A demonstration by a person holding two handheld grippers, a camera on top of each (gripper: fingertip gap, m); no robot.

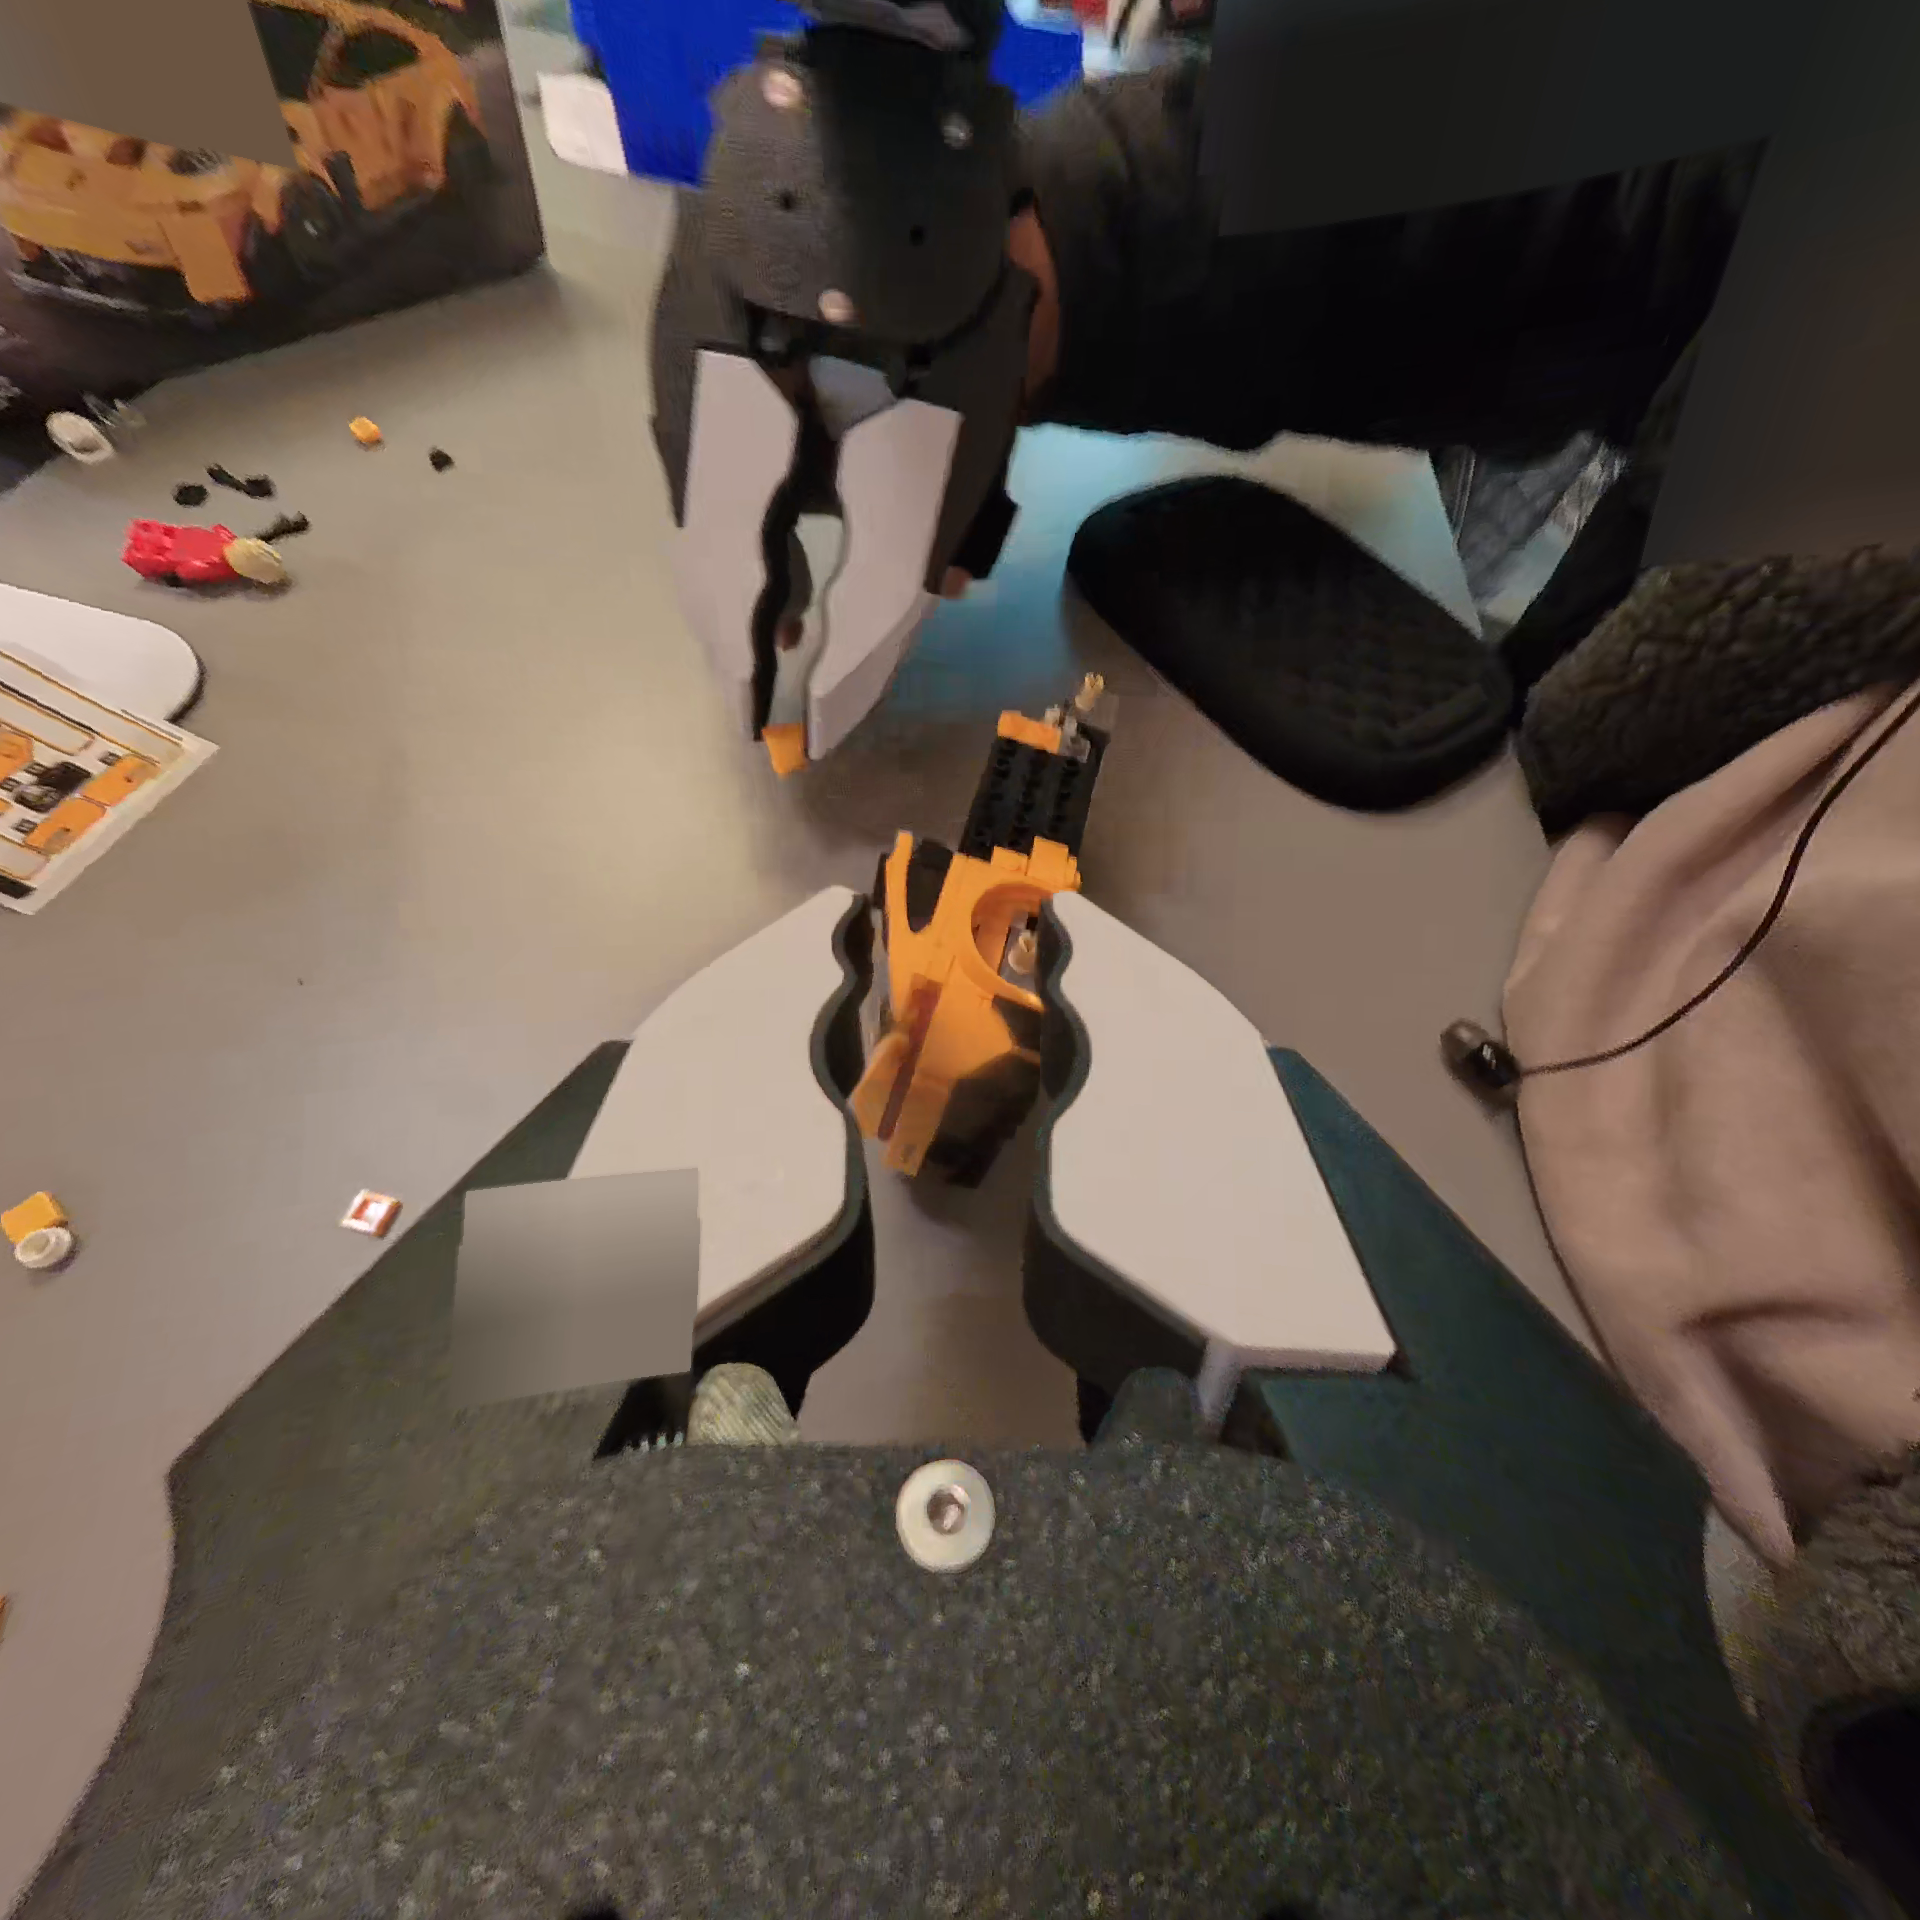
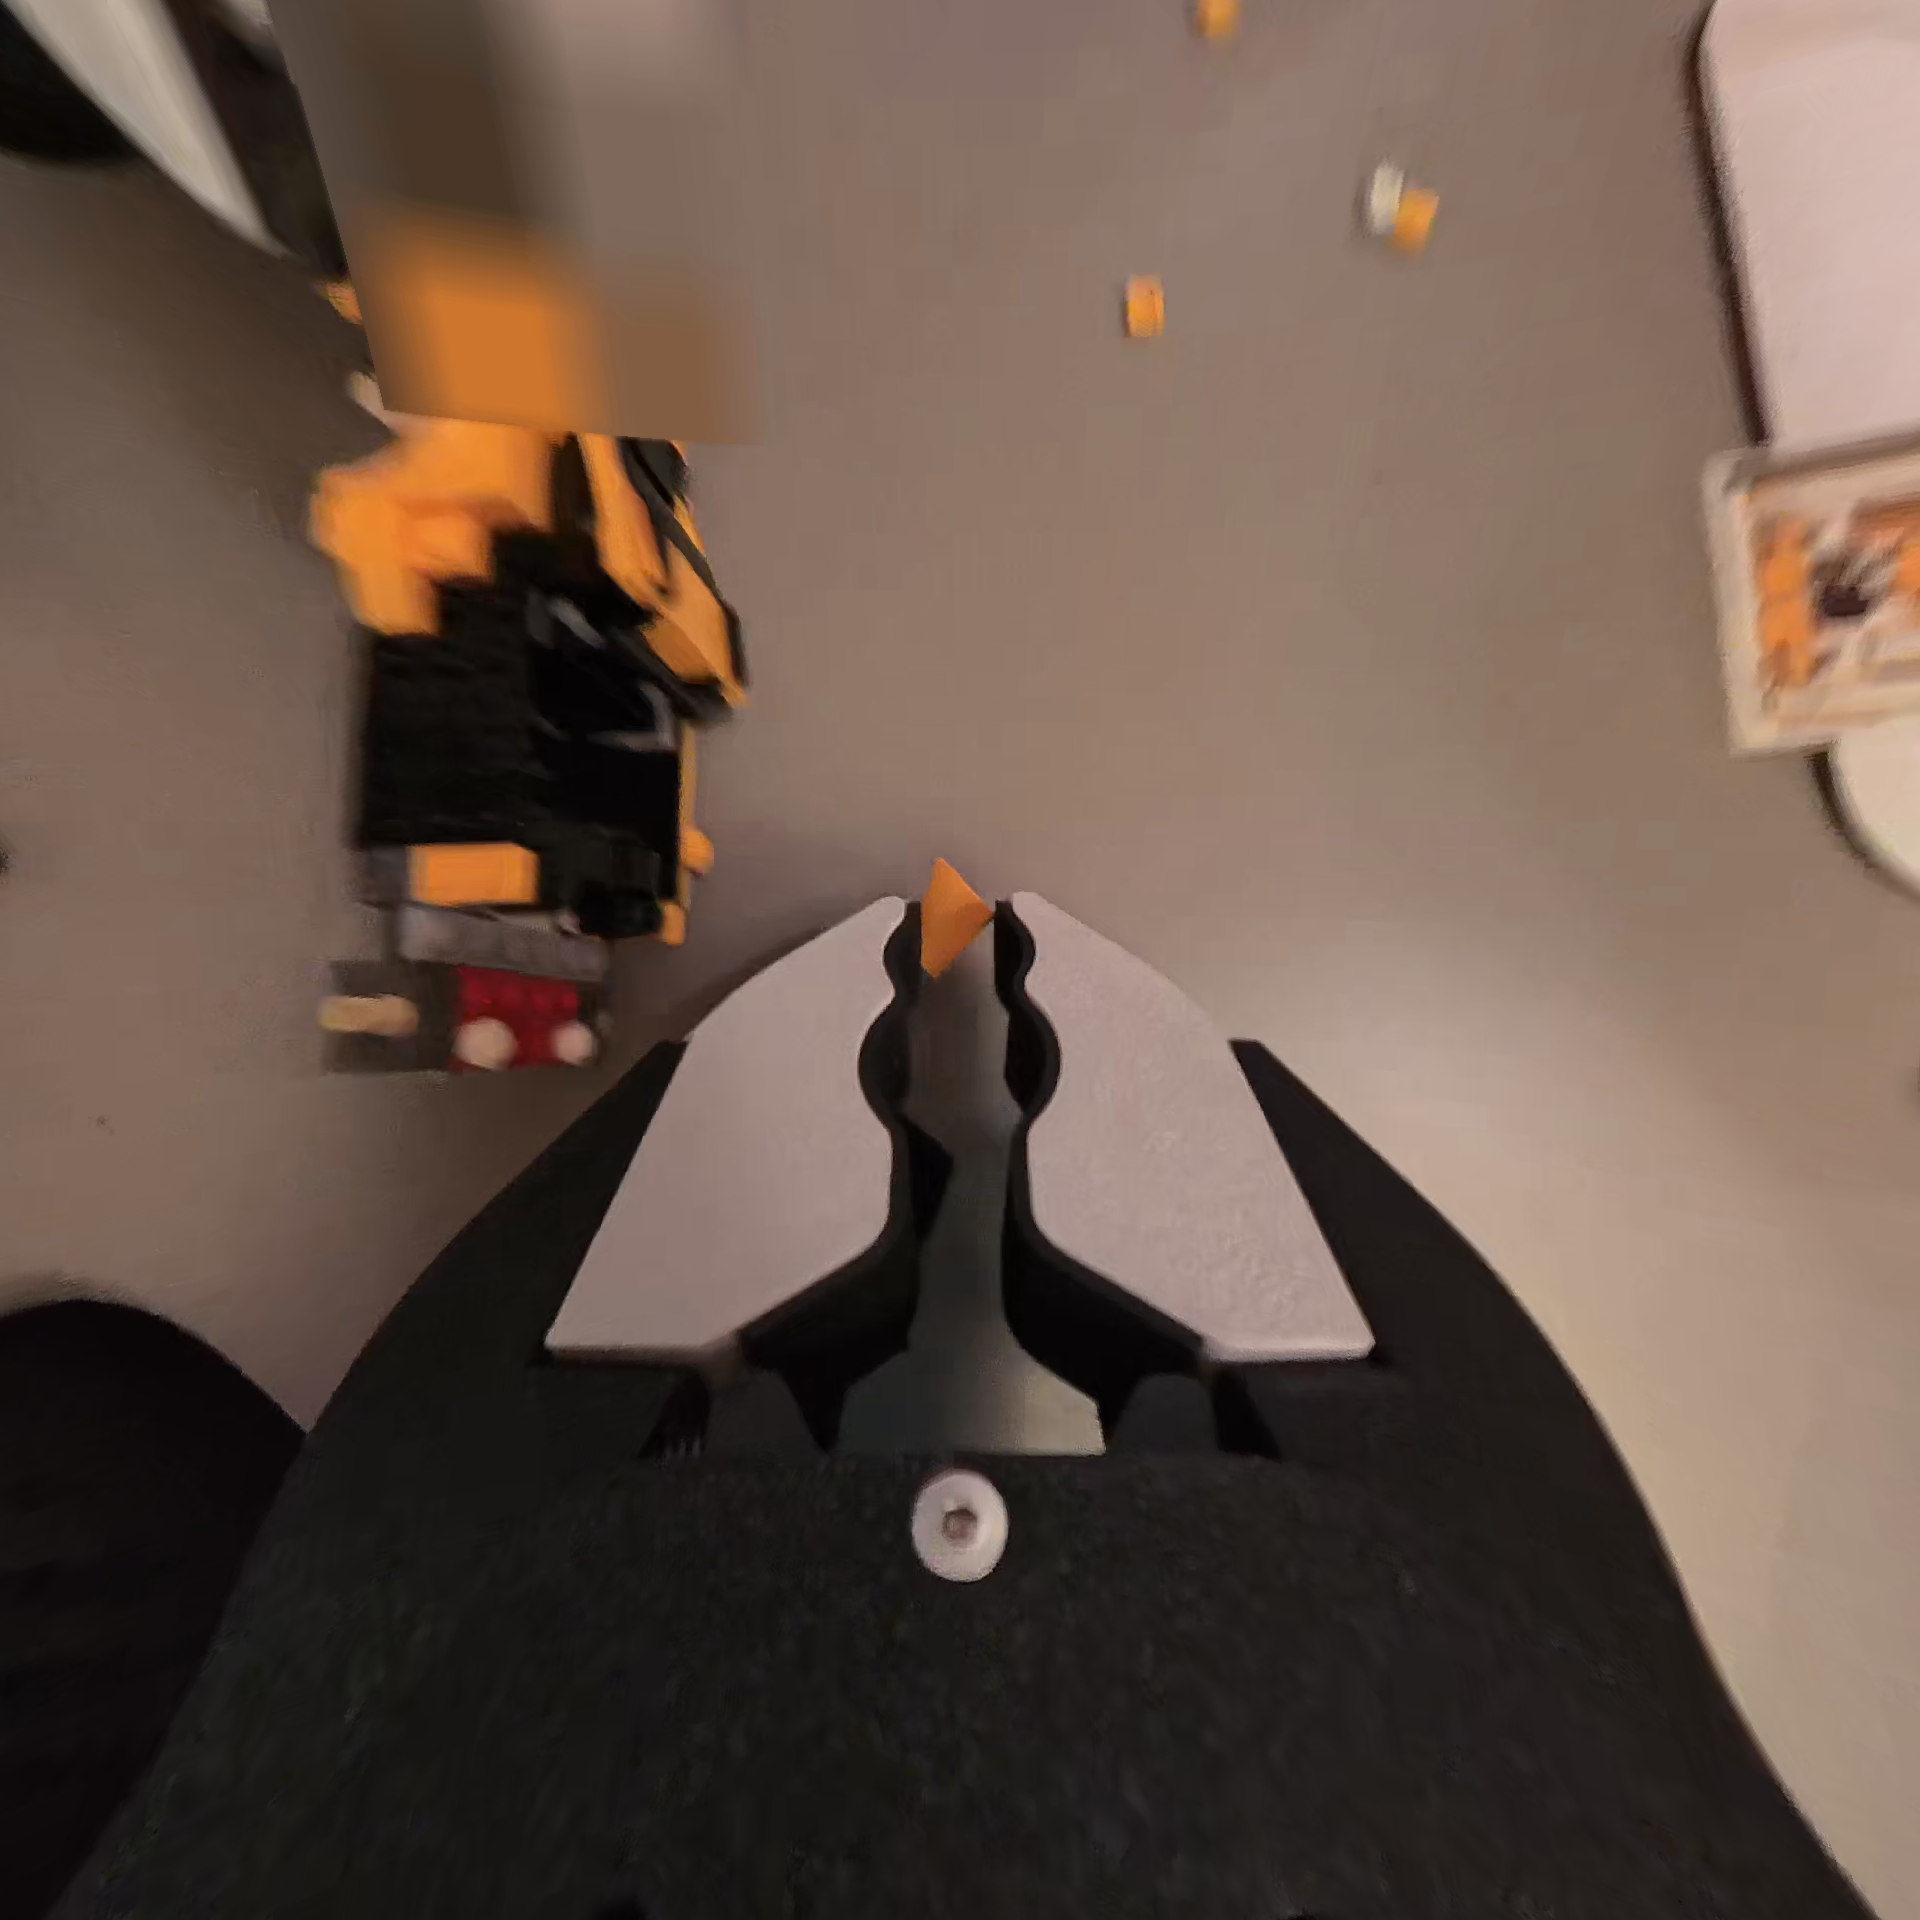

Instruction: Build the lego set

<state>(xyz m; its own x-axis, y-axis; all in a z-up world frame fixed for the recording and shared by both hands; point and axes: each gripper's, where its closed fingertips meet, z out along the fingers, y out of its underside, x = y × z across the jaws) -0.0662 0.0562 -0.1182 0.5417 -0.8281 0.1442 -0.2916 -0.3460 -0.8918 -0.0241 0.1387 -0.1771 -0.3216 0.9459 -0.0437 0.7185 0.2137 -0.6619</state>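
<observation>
My left gripper [image 1: 951,925] is shut on an orange and black brick-built car model [image 1: 961,997], which juts forward past the fingertips above the grey table [image 1: 468,935]. The model also shows blurred at the left of the right wrist view [image 2: 530,707]. My right gripper [image 2: 951,920] is shut on a small orange brick piece [image 2: 948,916], pinched at the very fingertips. In the left wrist view that gripper [image 1: 790,727] hangs fingers-down just beyond and left of the model, with the orange piece [image 1: 784,746] at its tips.
Loose orange, black and red pieces [image 1: 197,551] lie at the left. A printed instruction sheet [image 1: 73,790] and a white tray [image 1: 114,649] sit at the left edge, the product box [image 1: 239,177] at the back left. A black pouch [image 1: 1288,634] and a person's sleeve [image 1: 1714,1039] are at the right. My right fingertips sit around 12 centimeters from my left ones.
</observation>
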